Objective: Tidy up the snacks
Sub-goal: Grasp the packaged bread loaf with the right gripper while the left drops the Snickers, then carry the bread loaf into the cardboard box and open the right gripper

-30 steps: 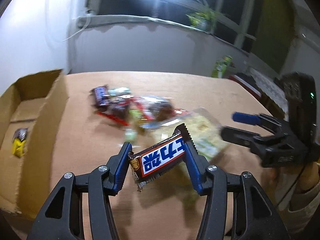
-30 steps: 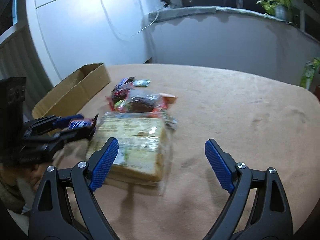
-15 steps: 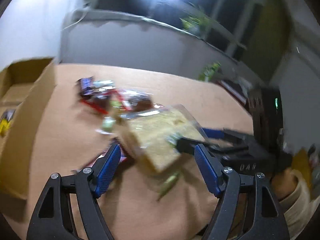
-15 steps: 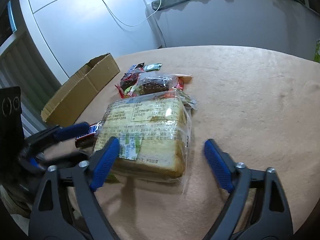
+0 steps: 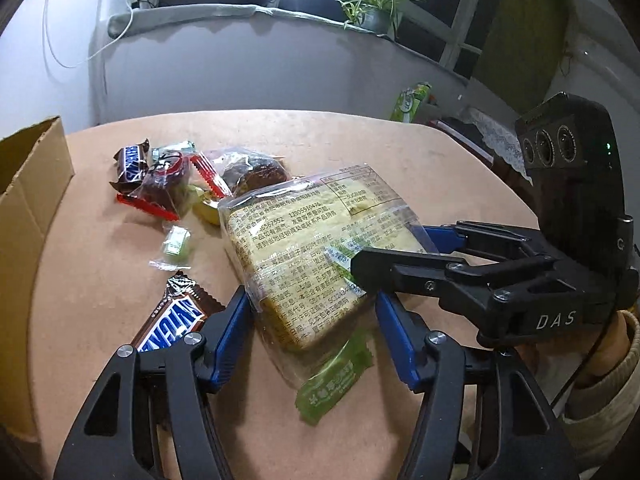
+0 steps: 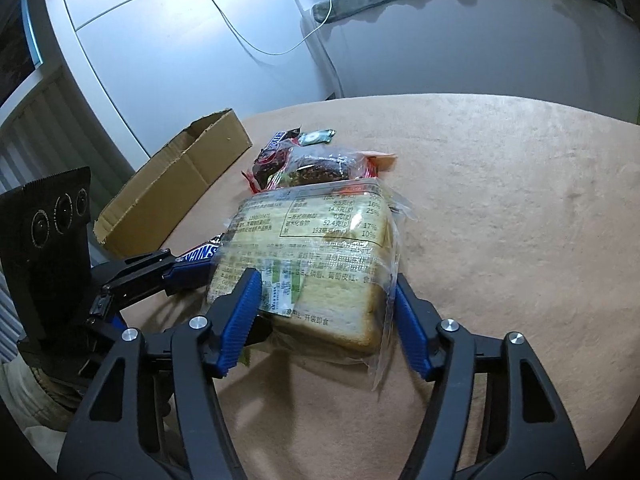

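Clear-wrapped pale sliced-bread pack clamped between right gripper fingers; left gripper fingers wide around same pack's near corner, brown Snickers bar just left.

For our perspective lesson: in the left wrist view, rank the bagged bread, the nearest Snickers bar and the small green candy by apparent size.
1. bagged bread
2. Snickers bar, though it sits nearer the camera and is partly hidden by the left gripper
3. small green candy

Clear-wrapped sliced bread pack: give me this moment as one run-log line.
clear-wrapped sliced bread pack: between right gripper fingers, contact unclear | left gripper: open beside it | brown Snickers bar: on table | brown cardboard box: open
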`<state>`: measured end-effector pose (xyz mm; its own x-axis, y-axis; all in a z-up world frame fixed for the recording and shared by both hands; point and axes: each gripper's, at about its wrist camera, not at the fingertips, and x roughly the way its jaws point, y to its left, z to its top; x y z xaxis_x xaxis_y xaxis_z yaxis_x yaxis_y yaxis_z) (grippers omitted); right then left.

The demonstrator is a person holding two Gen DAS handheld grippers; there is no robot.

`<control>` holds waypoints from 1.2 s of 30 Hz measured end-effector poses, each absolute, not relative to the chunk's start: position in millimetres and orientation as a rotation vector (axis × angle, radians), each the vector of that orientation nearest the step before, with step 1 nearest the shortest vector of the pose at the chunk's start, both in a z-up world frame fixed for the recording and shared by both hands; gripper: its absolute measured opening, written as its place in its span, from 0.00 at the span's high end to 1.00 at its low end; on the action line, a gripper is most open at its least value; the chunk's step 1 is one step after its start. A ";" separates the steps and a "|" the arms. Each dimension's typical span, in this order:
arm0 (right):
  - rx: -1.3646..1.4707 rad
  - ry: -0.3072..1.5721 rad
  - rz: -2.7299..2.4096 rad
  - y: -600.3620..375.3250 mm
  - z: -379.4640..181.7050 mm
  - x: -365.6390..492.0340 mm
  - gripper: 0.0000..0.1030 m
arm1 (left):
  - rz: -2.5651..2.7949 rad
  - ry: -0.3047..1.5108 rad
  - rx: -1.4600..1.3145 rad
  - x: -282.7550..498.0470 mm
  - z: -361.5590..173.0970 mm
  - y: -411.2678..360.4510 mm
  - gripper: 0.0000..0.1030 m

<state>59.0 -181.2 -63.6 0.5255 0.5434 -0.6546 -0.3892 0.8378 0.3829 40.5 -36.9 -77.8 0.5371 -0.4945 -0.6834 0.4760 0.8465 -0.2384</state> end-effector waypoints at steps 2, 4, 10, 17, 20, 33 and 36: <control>0.185 0.836 0.549 -181.0 -58.4 55.4 0.37 | -0.572 0.814 -0.027 38.6 -75.5 -37.0 0.40; 0.163 0.818 0.534 -180.7 -51.3 51.7 0.37 | -0.572 0.803 -0.020 32.2 -71.3 -39.1 0.40; 0.168 0.762 0.504 -189.6 -28.1 43.2 0.37 | -0.585 0.749 -0.003 26.4 -49.5 -44.4 0.40; 0.173 0.737 0.490 -194.4 -12.5 37.7 0.37 | -0.596 0.720 0.004 25.7 -37.0 -46.1 0.40; 0.171 0.721 0.501 -191.1 -3.6 34.6 0.37 | -0.589 0.705 0.003 22.5 -30.5 -42.2 0.40; 0.075 0.645 0.613 -109.4 43.6 34.6 0.37 | -0.481 0.596 -0.031 1.0 7.6 23.8 0.40; 0.049 0.642 0.644 -86.3 49.2 35.0 0.37 | -0.448 0.578 -0.047 -3.4 11.0 45.2 0.40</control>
<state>35.0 -86.3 49.2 0.6139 0.5736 -0.5424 -0.5442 0.8052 0.2355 -3.4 45.2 11.0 0.7448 -0.4217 -0.5172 0.3957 0.9032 -0.1665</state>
